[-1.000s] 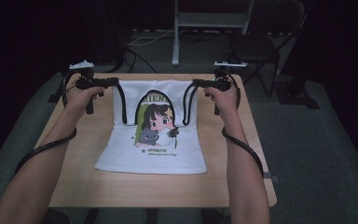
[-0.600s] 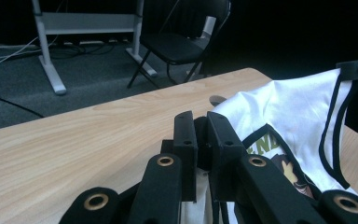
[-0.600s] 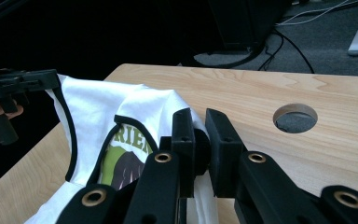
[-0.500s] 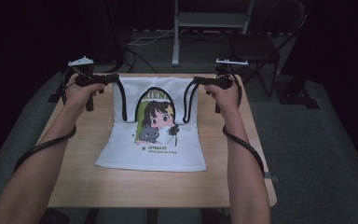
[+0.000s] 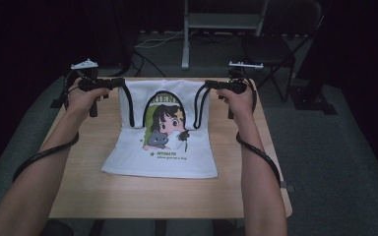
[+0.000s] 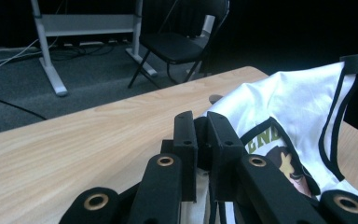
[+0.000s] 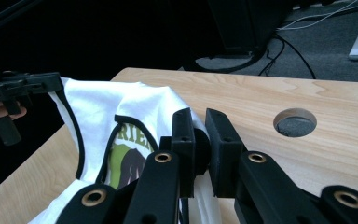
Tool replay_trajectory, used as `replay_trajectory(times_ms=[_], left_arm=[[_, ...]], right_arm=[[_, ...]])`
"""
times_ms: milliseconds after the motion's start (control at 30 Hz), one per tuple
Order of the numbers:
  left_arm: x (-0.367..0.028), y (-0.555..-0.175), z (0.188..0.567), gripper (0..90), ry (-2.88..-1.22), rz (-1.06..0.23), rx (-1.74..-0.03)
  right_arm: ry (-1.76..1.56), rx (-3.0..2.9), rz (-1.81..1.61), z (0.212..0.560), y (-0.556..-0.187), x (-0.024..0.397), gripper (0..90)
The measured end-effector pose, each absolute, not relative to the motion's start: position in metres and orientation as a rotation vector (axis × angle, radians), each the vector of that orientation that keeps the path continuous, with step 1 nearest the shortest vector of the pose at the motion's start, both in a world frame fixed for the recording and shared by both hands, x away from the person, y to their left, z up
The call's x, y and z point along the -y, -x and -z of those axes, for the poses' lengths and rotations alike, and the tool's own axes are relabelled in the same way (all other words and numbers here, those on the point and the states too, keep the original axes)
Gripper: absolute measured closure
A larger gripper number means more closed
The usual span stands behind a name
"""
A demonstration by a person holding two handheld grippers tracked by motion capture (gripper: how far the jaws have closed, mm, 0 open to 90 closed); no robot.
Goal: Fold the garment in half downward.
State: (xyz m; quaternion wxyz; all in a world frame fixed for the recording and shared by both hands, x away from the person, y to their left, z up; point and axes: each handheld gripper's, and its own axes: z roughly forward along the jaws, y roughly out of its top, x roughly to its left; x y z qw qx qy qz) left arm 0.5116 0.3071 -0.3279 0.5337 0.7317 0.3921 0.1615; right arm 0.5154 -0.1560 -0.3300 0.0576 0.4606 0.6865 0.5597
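A white sleeveless top (image 5: 162, 157) with black trim and a cartoon girl print lies with its lower half on the wooden table (image 5: 78, 187). Its upper half is raised off the far side. My left gripper (image 5: 120, 83) is shut on the top's left shoulder strap, and my right gripper (image 5: 207, 84) is shut on the right strap. In the left gripper view the black jaws (image 6: 204, 126) pinch the white cloth (image 6: 298, 98). In the right gripper view the jaws (image 7: 200, 123) pinch the cloth (image 7: 135, 105) too, with the other gripper (image 7: 23, 86) farther off.
A black chair (image 5: 268, 49) and a grey metal stand (image 5: 221, 22) are on the floor beyond the table. A round hole (image 7: 294, 122) is cut in the tabletop near the right gripper. Black cables trail along both forearms.
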Motion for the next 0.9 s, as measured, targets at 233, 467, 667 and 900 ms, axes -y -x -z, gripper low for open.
replay_trajectory(times_ms=[233, 467, 667, 900], left_arm=[[-0.310, -0.504, 0.332, 83.0, -1.749, -0.376, -0.923], [-0.311, -0.497, 0.336, 82.9, -1.771, -0.374, -0.906], [-0.313, -0.491, 0.342, 82.9, -1.785, -0.362, -0.900], [-0.314, -0.482, 0.351, 82.8, -1.830, -0.348, -0.882]], right_arm=[[-1.366, -2.110, -1.692, 0.335, -0.508, 0.155, 82.6], [-1.333, -2.144, -1.671, 0.337, -0.501, 0.155, 82.6], [-1.309, -2.183, -1.647, 0.341, -0.493, 0.155, 82.5], [-1.278, -2.244, -1.603, 0.351, -0.485, 0.156, 82.5]])
